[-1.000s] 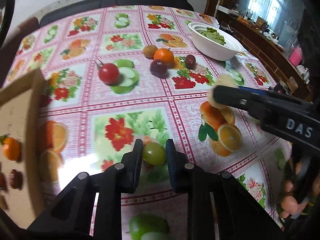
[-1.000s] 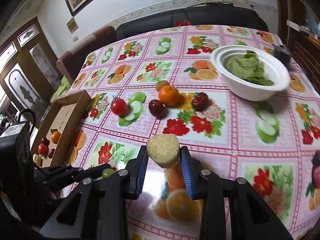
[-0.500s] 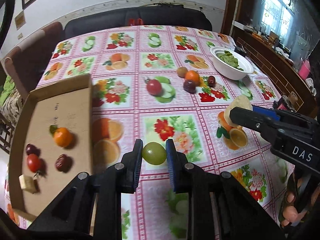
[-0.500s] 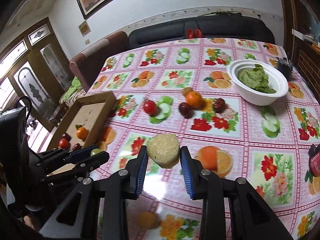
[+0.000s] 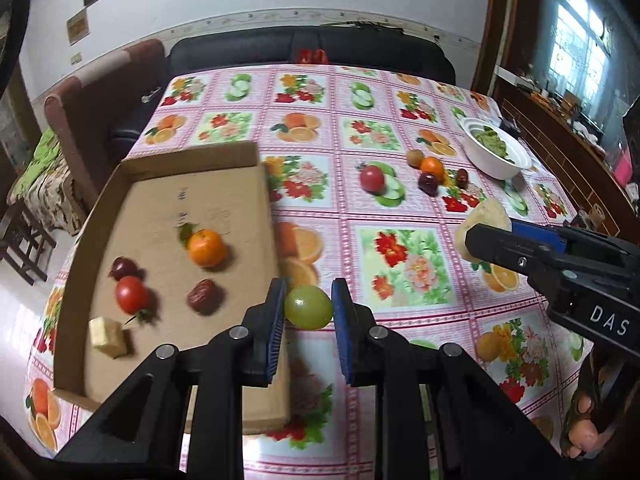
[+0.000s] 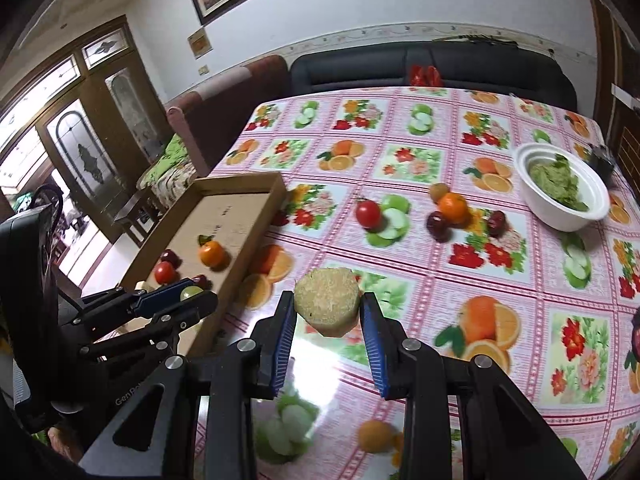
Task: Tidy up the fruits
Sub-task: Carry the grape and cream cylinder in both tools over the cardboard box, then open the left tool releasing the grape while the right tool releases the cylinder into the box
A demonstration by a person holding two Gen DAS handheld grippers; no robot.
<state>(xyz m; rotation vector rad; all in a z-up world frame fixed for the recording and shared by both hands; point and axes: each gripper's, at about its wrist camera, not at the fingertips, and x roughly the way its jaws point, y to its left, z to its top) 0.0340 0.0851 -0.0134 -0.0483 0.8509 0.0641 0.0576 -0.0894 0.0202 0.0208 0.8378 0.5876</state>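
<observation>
My left gripper [image 5: 308, 306] is shut on a green grape [image 5: 308, 307], held above the right rim of the cardboard tray [image 5: 168, 168]. In the tray lie a tangerine [image 5: 206, 248], a cherry tomato [image 5: 131, 294], a dark plum [image 5: 122, 268], a red date [image 5: 203, 297] and a pale cube [image 5: 107, 337]. My right gripper [image 6: 327, 310] is shut on a pale round sugarcane piece [image 6: 327, 306], above the tablecloth to the right of the tray [image 6: 240, 182]. The right gripper [image 5: 486, 236] also shows at the right edge of the left wrist view.
On the fruit-print tablecloth [image 6: 420, 168] lie a red tomato [image 6: 368, 213], a tangerine [image 6: 452, 208], a kiwi [image 6: 439, 190] and two dark fruits [image 6: 438, 225]. A white bowl of greens [image 6: 562, 188] stands at the right. A dark sofa [image 6: 420, 66] lies behind the table.
Both grippers rose and drew back toward the left with their pieces. The cardboard tray has come fully into the left wrist view, and the grape now hangs near its right rim.
</observation>
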